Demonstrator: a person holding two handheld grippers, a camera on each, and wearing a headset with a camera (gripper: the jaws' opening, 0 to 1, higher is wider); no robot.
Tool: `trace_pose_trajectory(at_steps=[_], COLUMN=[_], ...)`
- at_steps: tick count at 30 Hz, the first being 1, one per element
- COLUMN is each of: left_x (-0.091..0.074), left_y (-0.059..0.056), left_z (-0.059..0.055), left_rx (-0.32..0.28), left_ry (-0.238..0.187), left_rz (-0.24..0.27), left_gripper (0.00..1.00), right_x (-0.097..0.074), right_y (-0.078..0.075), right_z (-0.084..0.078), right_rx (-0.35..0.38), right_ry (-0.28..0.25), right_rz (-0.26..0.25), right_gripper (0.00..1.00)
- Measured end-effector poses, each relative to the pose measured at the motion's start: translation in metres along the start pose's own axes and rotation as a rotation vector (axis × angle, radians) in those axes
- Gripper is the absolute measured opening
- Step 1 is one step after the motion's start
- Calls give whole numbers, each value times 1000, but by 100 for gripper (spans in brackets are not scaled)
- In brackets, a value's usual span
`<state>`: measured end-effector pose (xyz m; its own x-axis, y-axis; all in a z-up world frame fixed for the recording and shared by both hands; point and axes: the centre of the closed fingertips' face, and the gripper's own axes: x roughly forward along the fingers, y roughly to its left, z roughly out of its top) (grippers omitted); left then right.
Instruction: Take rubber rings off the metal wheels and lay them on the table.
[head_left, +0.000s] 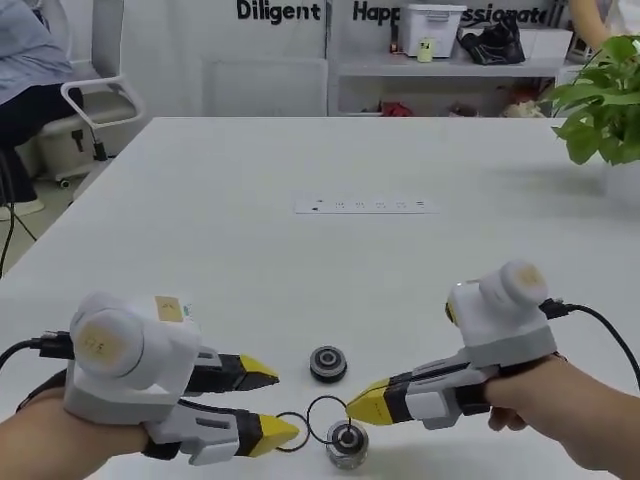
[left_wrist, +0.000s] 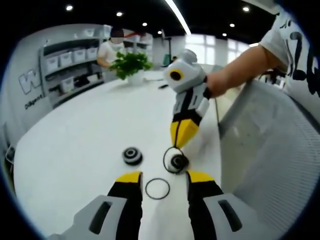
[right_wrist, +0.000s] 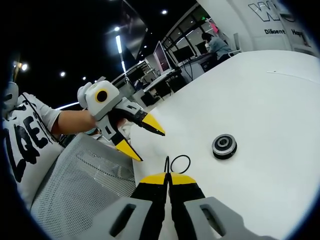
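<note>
Right gripper (head_left: 365, 403) is clamped on a ring (head_left: 326, 399) that's looped round the wheel (head_left: 347, 442) sitting just under its tips, so I'd guess the pull goes up and away. Left gripper (head_left: 265, 400) hangs open and empty, just left of that wheel. 2nd wheel (head_left: 328, 362) sits just beyond.

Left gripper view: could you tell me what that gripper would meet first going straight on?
Probably the loose rubber ring lying on the table between its open jaws, though height is unclear.
</note>
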<state>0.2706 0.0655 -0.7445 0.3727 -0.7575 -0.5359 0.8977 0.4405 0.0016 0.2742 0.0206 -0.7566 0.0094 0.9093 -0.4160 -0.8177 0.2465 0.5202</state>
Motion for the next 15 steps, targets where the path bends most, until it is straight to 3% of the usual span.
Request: trace_pose_trajectory(at_steps=[15], left_x=[-7], left_y=[5], left_z=[-6], left_rx=[-19], left_ry=[2], left_rz=[19], left_gripper=[37], right_x=[9], right_y=[3], right_z=[2], right_rx=[-5], right_ry=[14], right_rz=[17], right_gripper=[0])
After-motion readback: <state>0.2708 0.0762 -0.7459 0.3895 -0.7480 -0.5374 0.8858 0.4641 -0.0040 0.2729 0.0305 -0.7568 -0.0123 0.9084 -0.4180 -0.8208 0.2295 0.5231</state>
